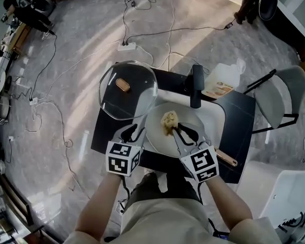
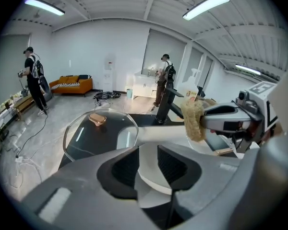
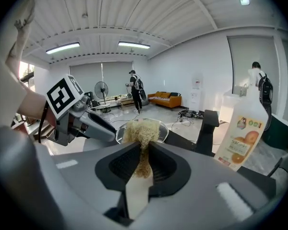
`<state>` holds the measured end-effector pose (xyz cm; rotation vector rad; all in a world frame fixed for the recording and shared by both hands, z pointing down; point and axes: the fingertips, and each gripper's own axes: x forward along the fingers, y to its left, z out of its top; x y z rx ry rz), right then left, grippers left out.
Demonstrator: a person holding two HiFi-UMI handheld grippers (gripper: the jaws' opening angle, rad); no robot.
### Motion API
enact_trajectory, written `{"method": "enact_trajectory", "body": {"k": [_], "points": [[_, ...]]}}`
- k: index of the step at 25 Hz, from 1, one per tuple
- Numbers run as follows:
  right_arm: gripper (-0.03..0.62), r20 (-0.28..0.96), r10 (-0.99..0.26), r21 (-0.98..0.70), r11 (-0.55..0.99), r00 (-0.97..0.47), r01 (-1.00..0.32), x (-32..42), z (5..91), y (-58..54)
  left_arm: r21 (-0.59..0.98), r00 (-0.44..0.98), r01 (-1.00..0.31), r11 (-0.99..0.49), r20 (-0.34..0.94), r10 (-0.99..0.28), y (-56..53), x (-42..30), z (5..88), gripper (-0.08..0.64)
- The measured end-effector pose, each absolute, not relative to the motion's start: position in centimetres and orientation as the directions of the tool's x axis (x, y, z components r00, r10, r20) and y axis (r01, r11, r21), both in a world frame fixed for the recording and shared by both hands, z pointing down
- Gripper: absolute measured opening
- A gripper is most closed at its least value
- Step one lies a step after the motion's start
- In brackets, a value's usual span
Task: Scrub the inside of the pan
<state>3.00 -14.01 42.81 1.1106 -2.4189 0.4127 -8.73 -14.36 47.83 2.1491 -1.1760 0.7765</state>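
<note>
A white pan (image 1: 157, 136) sits on the black table (image 1: 239, 111), its black handle (image 1: 195, 85) pointing away from me. My right gripper (image 1: 175, 128) is shut on a beige fibrous scrubber (image 1: 168, 121) that rests inside the pan; in the right gripper view the scrubber (image 3: 141, 133) is pinched between the pads of that gripper (image 3: 143, 166). My left gripper (image 1: 133, 132) is at the pan's left rim. In the left gripper view the rim (image 2: 153, 135) passes between the jaws of the left gripper (image 2: 148, 164), which stand apart and open around it.
A glass lid (image 1: 137, 93) with a wooden knob lies on the table left of the pan. An orange-labelled detergent bottle (image 1: 221, 83) stands beyond the handle. A grey chair (image 1: 284, 93) is at the right. Cables run over the floor; people stand far off.
</note>
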Motion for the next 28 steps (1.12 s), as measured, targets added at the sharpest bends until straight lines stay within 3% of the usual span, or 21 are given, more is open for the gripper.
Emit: {"method": "enact_trajectory", "body": {"k": [12,28], "points": [[0.06,0.601,-0.54,-0.138,0.656,-0.589,-0.742,2.2,52.7,-16.2,0.328,0.439,-0.887,-0.325,0.818,-0.373,-14.4,-9.0,57.8,0.13],[0.061,0.69,-0.353,-0.205,0.742,-0.632,-0.638,0.7,60.3,-15.8,0.418,0.453,-0.891,-0.18,0.851,-0.266,-14.5,-8.2,61.9,0.129]]}}
